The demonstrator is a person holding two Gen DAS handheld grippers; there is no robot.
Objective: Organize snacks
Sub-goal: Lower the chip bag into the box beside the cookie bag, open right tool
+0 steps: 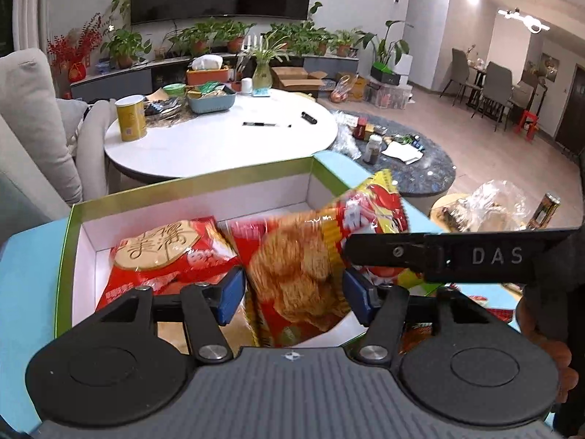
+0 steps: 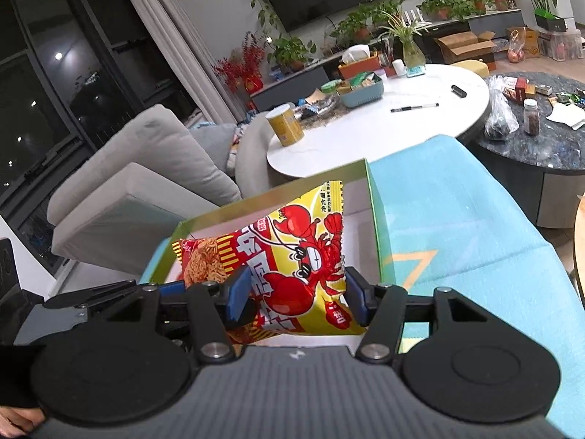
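Over the box point(image 2: 376, 197), the right gripper point(image 2: 298, 298) grasps 1 crayfish bag point(image 2: 292, 259); left gripper point(image 1: 294, 298) is spread around it.

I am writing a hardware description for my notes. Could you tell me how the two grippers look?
Both look alike. The left gripper and the right gripper have blue finger pads on black linkage arms with silver pivot bolts, two round black discs, and a ribbed grey body. The right gripper, seen from the side, carries white "DAS" lettering.

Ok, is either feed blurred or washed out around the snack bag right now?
Left wrist view: the crayfish snack bag is motion-smeared, its print unreadable; ceiling lights blow out. Right wrist view: the same bag is sharp, with slight foil glare; straight edges bow from fisheye.
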